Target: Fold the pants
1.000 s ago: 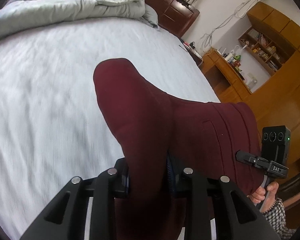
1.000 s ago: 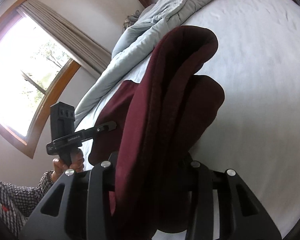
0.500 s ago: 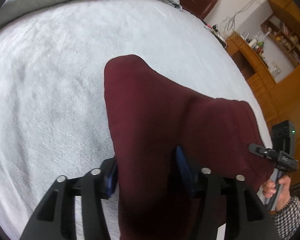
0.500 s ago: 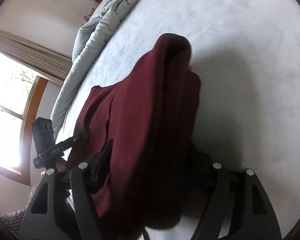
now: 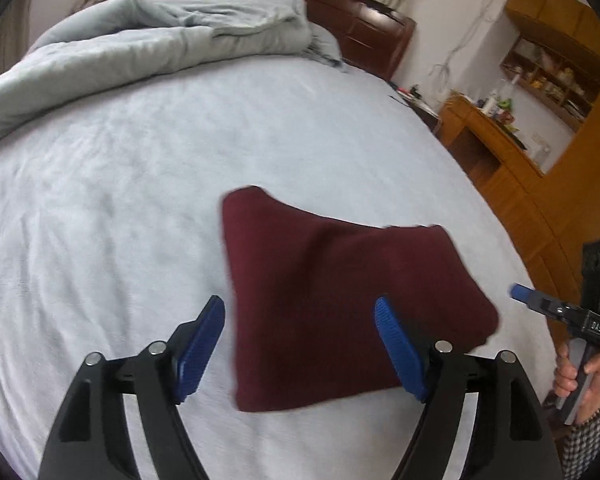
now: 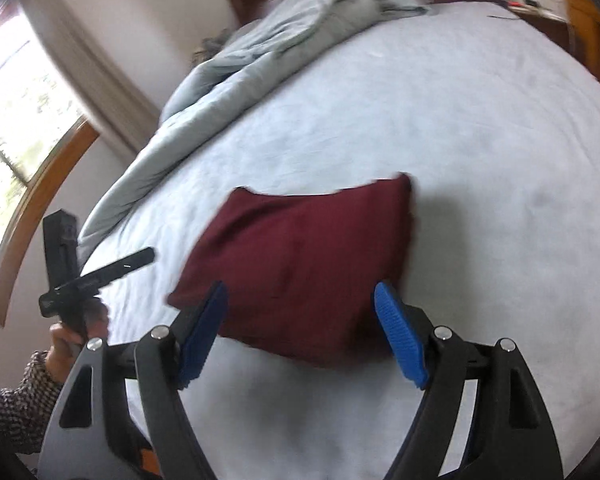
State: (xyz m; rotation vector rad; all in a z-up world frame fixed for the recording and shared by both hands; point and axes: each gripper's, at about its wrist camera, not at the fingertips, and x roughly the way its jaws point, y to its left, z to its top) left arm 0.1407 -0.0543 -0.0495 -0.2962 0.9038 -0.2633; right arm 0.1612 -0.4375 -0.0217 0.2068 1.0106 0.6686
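Note:
The dark red pants (image 5: 340, 304) lie folded into a compact rectangle on the white bed sheet (image 5: 120, 220). They also show in the right wrist view (image 6: 304, 264). My left gripper (image 5: 300, 320) is open and empty, its blue pads spread just above the near edge of the pants. My right gripper (image 6: 300, 312) is open and empty too, hovering over the near edge of the folded pants. The right gripper appears at the right edge of the left wrist view (image 5: 520, 292), apart from the pants. The left gripper appears at the left of the right wrist view (image 6: 146, 256).
A crumpled grey duvet (image 5: 148, 48) lies along the far side of the bed by the dark wooden headboard (image 5: 372, 28). A wooden desk and shelves (image 5: 500, 136) stand to the right of the bed. A window (image 6: 16, 120) is on the left wall.
Both grippers have opened and let go of the pants, which now lie flat and folded on the bed. Both grippers have pulled back from the cloth.

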